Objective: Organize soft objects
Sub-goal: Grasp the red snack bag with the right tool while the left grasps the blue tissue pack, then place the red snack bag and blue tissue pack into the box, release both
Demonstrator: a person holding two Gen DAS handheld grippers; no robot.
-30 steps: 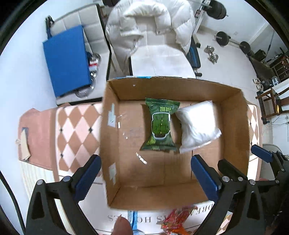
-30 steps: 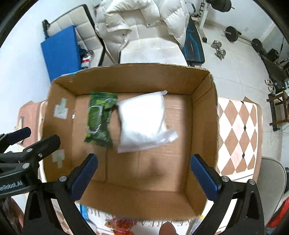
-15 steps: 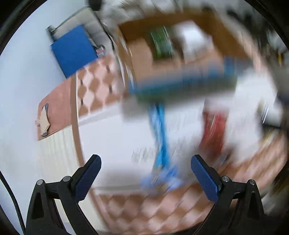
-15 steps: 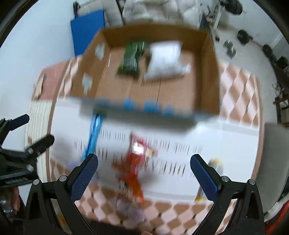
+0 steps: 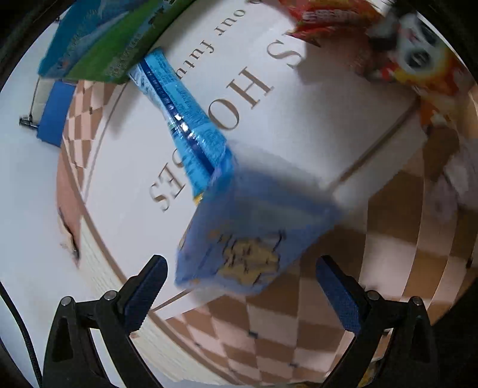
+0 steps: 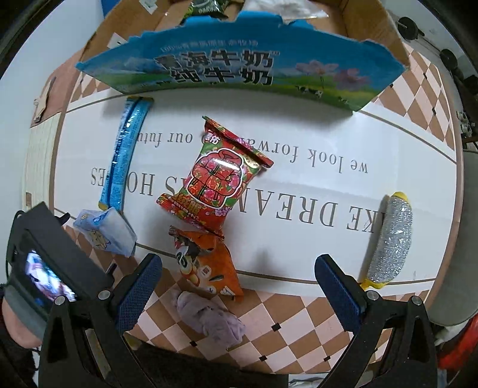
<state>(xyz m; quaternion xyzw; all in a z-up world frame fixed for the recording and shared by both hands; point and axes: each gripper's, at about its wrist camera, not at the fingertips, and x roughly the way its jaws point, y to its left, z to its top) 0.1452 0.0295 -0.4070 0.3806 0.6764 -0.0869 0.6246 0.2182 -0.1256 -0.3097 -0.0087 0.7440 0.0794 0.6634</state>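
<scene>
Tissue pack (image 5: pixel 254 235) btwn wide-open left claw (image 5: pixel 242 286) fingers, untouched.

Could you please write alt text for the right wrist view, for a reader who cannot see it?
The open right gripper hovers over a white printed mat where a red snack bag, an orange snack bag, a long blue packet, a small tissue pack, a purple cloth and a silver scrubber lie. A cardboard box stands beyond them.
</scene>
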